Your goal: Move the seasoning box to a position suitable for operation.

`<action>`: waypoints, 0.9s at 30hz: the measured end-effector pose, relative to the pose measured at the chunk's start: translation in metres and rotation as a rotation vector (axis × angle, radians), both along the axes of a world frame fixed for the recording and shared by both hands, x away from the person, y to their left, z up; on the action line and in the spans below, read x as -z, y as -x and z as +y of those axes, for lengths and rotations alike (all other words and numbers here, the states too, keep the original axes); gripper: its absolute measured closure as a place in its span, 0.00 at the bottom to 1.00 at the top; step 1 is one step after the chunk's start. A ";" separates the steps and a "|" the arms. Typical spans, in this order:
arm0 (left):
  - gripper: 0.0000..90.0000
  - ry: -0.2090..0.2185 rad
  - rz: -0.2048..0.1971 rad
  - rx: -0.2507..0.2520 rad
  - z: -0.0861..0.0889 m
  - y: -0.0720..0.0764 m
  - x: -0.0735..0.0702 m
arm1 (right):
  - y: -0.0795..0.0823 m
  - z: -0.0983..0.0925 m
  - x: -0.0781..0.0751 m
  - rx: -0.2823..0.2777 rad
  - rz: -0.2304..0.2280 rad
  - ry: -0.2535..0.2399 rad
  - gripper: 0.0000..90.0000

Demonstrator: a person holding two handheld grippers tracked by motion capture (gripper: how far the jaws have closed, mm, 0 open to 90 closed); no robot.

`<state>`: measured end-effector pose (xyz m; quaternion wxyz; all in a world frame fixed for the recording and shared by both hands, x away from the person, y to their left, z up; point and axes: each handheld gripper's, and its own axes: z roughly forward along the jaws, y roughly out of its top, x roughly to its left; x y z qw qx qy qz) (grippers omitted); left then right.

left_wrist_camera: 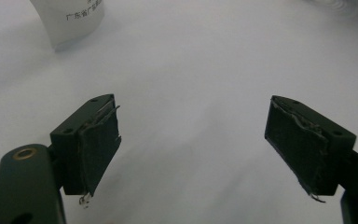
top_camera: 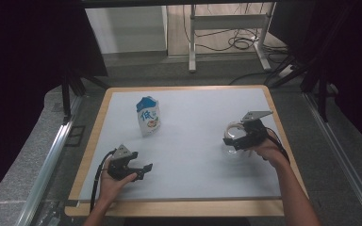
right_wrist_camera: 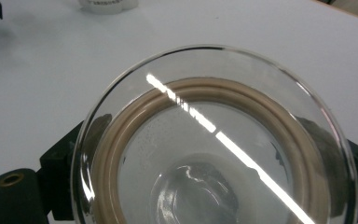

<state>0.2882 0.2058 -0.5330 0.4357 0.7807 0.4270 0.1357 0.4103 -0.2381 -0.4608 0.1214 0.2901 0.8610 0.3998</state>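
Two grippers at work: one grasping a glass lid, one idle and spread.

Two hands enter the high view from below: the right gripper (top_camera: 243,137) is raised over the table (top_camera: 193,155), clamped on the glass lid (top_camera: 233,131), wrist angled inward; the left gripper (top_camera: 139,172) rests low, pointing at the milk pouch (top_camera: 148,116), probably waiting. Left gripper view: jaws wide apart, nothing between. Right gripper view: the lid (right_wrist_camera: 214,140) sits edge-gripped between the jaws, its beige seal ring (right_wrist_camera: 205,93) facing the camera.
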 end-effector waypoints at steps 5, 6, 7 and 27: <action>0.19 0.001 0.002 0.000 -0.001 0.001 0.000 | 0.003 0.001 0.002 -0.065 0.019 0.015 0.12; 0.19 -0.003 0.003 0.000 -0.001 0.001 0.001 | 0.006 0.003 0.004 -0.115 0.027 0.034 0.12; 0.19 -0.003 0.003 0.000 -0.001 0.001 0.001 | 0.006 0.003 0.004 -0.115 0.027 0.034 0.12; 0.19 -0.004 0.001 0.005 -0.001 0.002 0.002 | 0.018 0.000 -0.003 -0.107 -0.024 -0.023 0.01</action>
